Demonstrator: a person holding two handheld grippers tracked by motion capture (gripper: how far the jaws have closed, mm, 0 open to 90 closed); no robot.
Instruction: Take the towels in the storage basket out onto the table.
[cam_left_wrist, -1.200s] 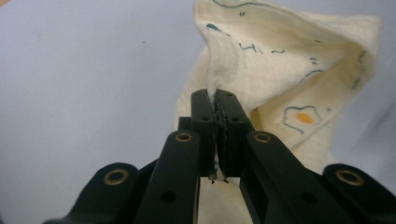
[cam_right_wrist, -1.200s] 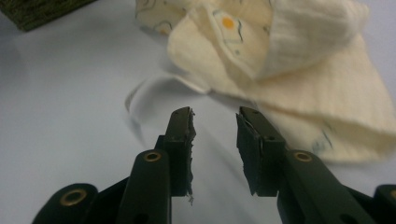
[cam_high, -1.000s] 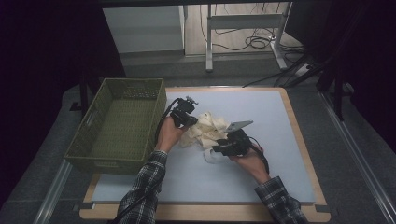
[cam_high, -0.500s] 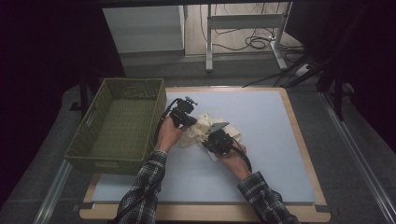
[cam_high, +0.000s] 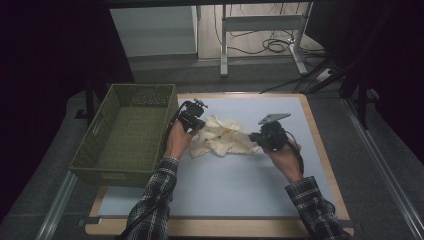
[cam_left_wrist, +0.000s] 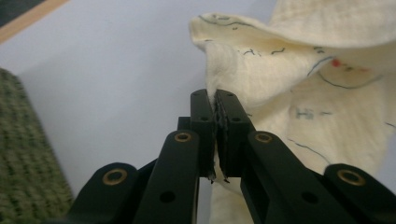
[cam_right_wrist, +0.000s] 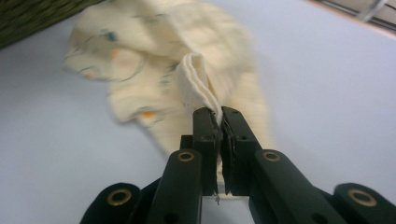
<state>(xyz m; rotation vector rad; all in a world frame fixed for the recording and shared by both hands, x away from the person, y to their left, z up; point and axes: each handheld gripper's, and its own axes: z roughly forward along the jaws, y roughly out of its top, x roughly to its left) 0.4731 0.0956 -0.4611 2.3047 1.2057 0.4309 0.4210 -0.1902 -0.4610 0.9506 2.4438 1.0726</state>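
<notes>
Cloth (cam_high: 222, 138) edges pinched by left gripper (cam_left_wrist: 215, 108), right gripper (cam_right_wrist: 219, 116).

Dim, dark-edged high view; right gripper view's cloth (cam_right_wrist: 177, 79) motion-blurred, jaws sharp.

Bare mat (cam_high: 235, 175) toward the person; green basket (cam_high: 127, 135) blocking the left.

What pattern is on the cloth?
Cream cloth with thin dark line drawings and small red-orange spots; the left gripper view shows it best.
</notes>
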